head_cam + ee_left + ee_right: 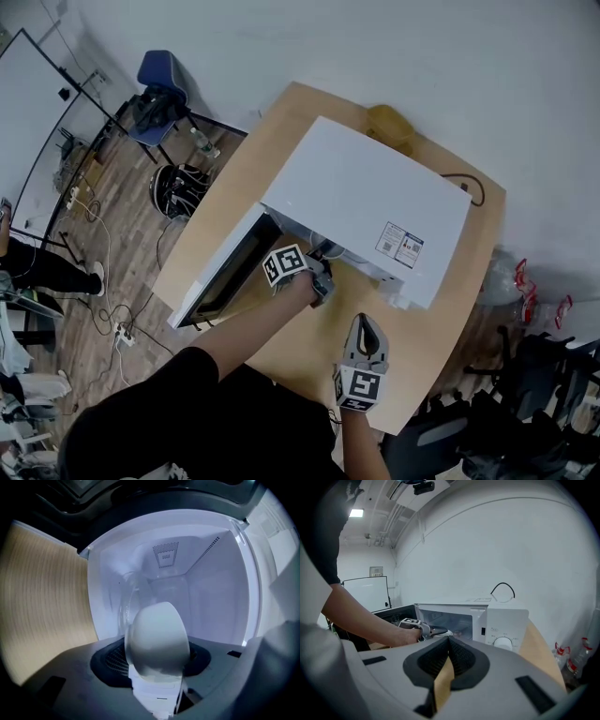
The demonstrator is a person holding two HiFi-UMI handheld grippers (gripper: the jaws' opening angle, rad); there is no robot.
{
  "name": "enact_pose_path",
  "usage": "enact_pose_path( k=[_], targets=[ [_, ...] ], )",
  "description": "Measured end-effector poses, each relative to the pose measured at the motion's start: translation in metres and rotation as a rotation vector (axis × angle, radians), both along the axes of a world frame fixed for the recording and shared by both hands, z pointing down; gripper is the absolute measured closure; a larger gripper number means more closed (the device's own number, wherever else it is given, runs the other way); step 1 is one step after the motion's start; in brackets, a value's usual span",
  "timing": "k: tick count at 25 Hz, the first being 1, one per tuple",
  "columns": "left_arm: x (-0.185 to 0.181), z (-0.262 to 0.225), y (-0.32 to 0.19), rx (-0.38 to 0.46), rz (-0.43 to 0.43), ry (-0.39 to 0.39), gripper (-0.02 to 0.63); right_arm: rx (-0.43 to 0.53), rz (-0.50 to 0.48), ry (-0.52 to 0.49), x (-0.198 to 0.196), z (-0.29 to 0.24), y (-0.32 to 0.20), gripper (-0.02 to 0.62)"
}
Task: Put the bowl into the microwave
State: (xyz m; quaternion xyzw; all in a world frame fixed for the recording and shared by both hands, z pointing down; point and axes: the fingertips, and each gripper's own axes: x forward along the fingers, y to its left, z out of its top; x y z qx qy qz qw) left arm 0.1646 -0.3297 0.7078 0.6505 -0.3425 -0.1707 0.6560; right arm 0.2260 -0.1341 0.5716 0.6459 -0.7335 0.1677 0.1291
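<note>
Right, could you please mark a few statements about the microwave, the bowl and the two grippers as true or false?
1. The microwave has its door open. True.
2. The bowl rests on the table. False: the left gripper holds it, tilted, in front of the open cavity.
3. The right gripper grips a cup. False: its jaws are together with nothing between them, above the table.
4. The microwave is white. True.
</note>
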Motion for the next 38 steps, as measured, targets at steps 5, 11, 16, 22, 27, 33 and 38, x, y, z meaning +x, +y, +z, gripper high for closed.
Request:
enact_pose_path(
  k=[5, 11, 16, 22, 27, 33, 38],
  targets=[
    [-0.003, 0.0, -0.007, 0.053, 0.014, -0.094, 0.387, 0.039, 0.014, -0.013, 0.007, -0.01, 0.001, 0.535],
    [-0.007, -0.003, -0.018, 0.143, 0.016, -0.208, 0.387, 0.122, -0.01, -0.048, 0.003, -0.021, -0.003, 0.535],
    [-0.023, -0.001, -0.026, 0.188, -0.004, -0.339, 0.387, 0.125, 0.009, -0.069, 0.006, -0.025, -0.008, 0.535],
    [-0.025, -0.001, -0.029, 0.17, -0.019, -0.315, 0.383, 0.139, 0.009, -0.086, 0.007, -0.022, -0.012, 0.535],
    [-0.029, -0.006, -0.036, 0.173, -0.07, -0.261, 0.354, 0.138, 0.017, -0.083, 0.008, -0.023, -0.014, 0.535],
    [-0.032, -0.006, -0.036, 0.184, -0.066, -0.314, 0.353, 0.132, 0.023, -0.081, 0.008, -0.022, -0.012, 0.535],
    [-0.034, -0.003, -0.033, 0.196, -0.022, -0.379, 0.353, 0.095, 0.05, -0.184, -0.001, -0.015, 0.0, 0.535]
  ],
)
